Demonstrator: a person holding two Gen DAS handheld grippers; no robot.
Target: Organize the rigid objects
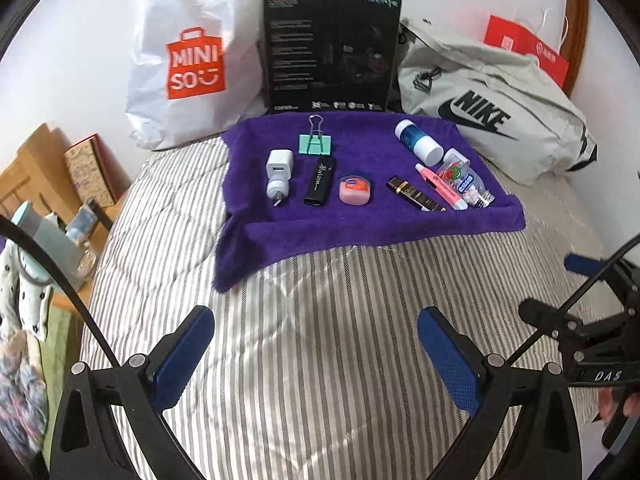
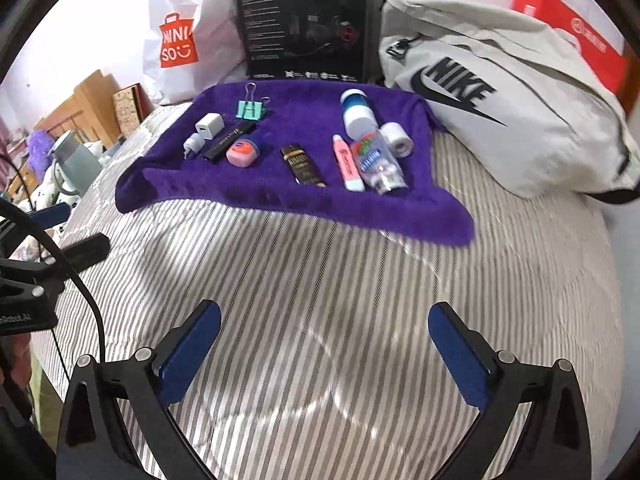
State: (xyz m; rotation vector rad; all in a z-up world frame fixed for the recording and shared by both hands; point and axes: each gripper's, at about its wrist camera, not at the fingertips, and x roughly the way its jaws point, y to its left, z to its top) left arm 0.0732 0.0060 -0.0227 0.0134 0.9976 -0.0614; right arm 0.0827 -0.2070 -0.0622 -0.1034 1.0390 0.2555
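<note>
A purple towel (image 1: pixel 360 232) (image 2: pixel 280 196) lies on the striped bed with small items on it. On its left are a teal binder clip (image 1: pixel 317 142) (image 2: pixel 251 109), a white charger (image 1: pixel 279 174) (image 2: pixel 206 128), a black tube (image 1: pixel 320 180) (image 2: pixel 228 140) and a pink balm tin (image 1: pixel 354 189) (image 2: pixel 242 153). To the right lie a dark gold-trimmed tube (image 1: pixel 414 193) (image 2: pixel 302 164), a pink highlighter (image 1: pixel 440 186) (image 2: pixel 347 163), a clear bottle (image 1: pixel 464 182) (image 2: pixel 378 164) and a white-and-blue bottle (image 1: pixel 418 140) (image 2: pixel 357 111). My left gripper (image 1: pixel 316 354) and right gripper (image 2: pixel 326 350) hover open and empty over the bed, short of the towel.
Behind the towel stand a white Miniso bag (image 1: pixel 192 60), a black box (image 1: pixel 330 50) and a grey Nike bag (image 1: pixel 492 108) with a red bag (image 1: pixel 528 54) behind it. A white tape roll (image 2: pixel 396 138) lies at the towel's right edge. Furniture and clutter sit left of the bed (image 1: pixel 280 360).
</note>
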